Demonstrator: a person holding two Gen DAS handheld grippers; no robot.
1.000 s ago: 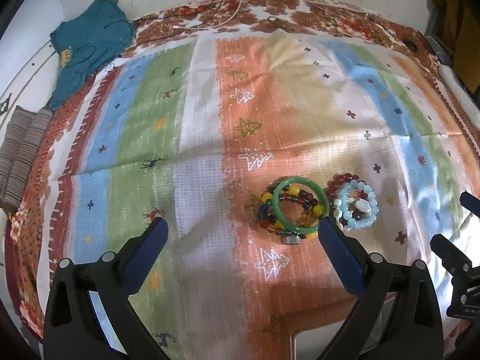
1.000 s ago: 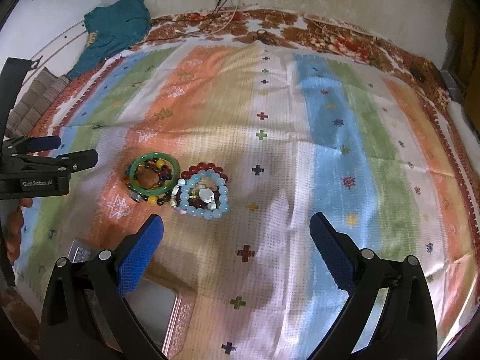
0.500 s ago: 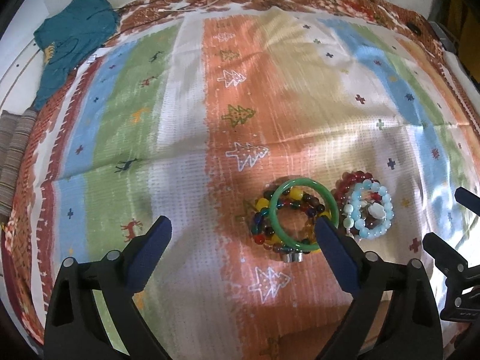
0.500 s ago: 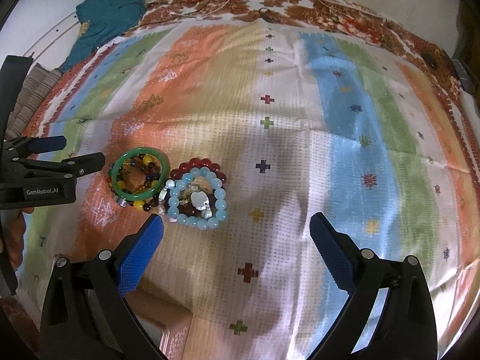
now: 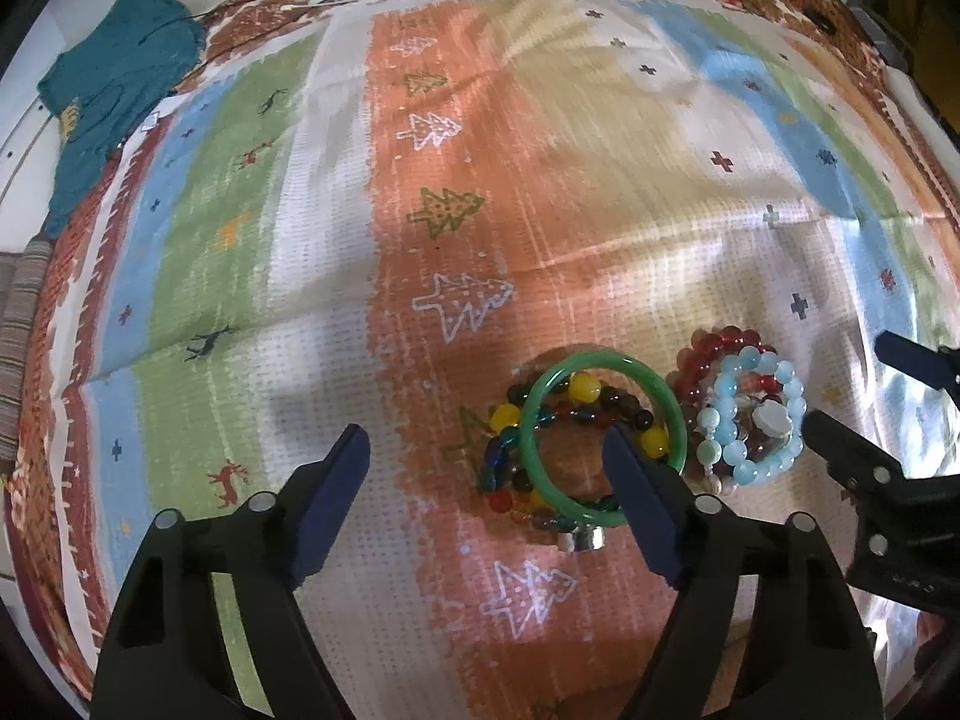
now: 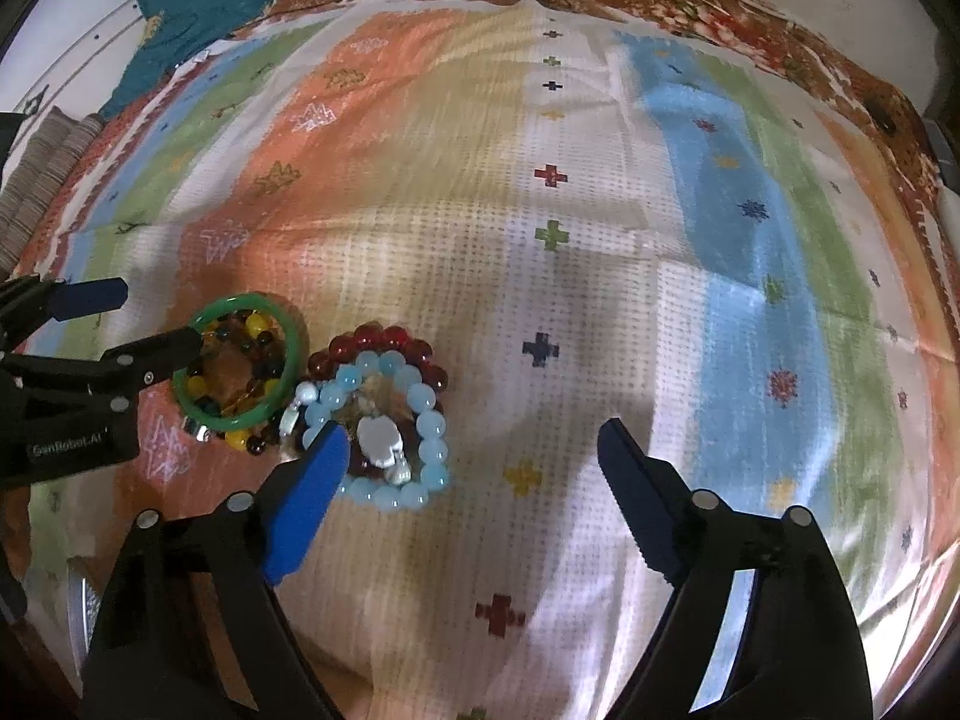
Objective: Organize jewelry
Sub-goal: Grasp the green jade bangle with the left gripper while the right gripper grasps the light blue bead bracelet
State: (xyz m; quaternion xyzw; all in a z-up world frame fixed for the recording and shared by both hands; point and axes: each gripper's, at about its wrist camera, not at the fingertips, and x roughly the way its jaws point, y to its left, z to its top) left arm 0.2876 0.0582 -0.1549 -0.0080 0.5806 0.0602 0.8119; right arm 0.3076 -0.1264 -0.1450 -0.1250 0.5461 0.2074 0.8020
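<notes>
Left wrist view: both tongs (image 5: pixel 486 450) (image 6: pixel 474 450) gape wide, empty, over bracelets (image 5: pixel 600 444).

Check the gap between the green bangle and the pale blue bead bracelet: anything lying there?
No bare cloth. In the right wrist view, small white and silvery beads fill the gap between the green bangle and the pale blue bead bracelet.

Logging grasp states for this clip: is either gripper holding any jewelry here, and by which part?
Nothing is held. The left gripper is open around the green bangle, and the right gripper is open by the light blue bead bracelet.
</notes>
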